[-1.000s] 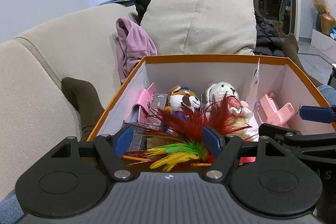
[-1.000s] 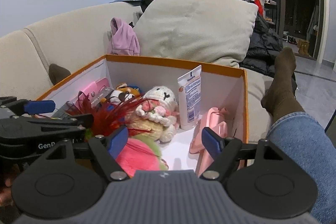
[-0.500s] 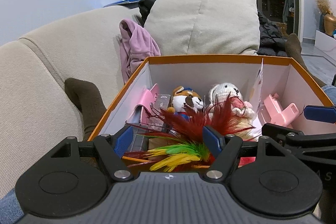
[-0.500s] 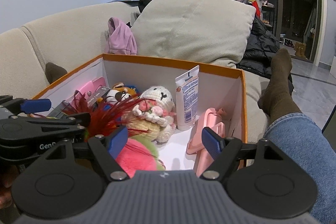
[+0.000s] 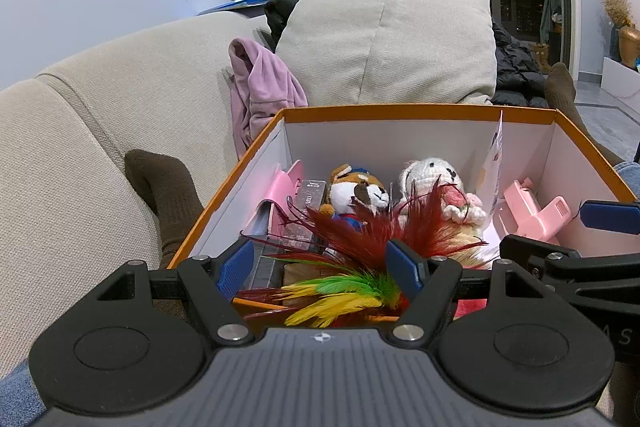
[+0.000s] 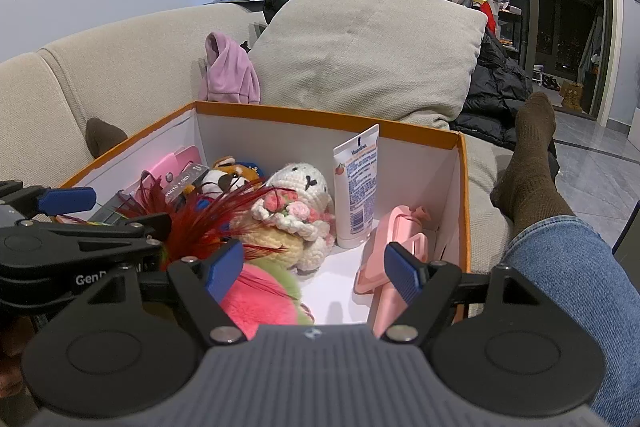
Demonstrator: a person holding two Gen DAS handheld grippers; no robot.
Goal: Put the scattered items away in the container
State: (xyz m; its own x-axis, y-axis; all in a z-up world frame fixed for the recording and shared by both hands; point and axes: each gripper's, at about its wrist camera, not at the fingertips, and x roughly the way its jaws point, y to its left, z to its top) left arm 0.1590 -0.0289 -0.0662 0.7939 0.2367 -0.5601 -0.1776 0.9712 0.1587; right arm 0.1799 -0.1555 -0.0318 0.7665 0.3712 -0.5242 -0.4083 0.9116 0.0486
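Observation:
An orange-rimmed white box [image 5: 416,111] [image 6: 328,119] sits on the sofa in front of both grippers. Inside lie a feather toy [image 5: 360,247] [image 6: 208,215], a dog plush [image 5: 356,193] [image 6: 230,175], a white crochet doll [image 5: 434,179] [image 6: 296,211], a lotion tube [image 6: 356,187], pink plastic pieces [image 5: 532,211] [image 6: 392,243] and a pink plush [image 6: 260,303]. My left gripper [image 5: 320,265] is open and empty at the box's near edge, over the feathers. My right gripper [image 6: 314,269] is open and empty over the box's near side.
A beige sofa with a large cushion [image 5: 384,39] stands behind the box. A purple garment [image 5: 260,87] hangs on the sofa back. A person's socked feet [image 5: 168,195] [image 6: 528,163] and jeans leg [image 6: 560,267] flank the box. A black jacket [image 6: 496,87] lies at right.
Both views have shifted slightly, with the box sitting a little lower and the grippers drawn back a touch. Both grippers stay open and empty; the items in the box have not moved.

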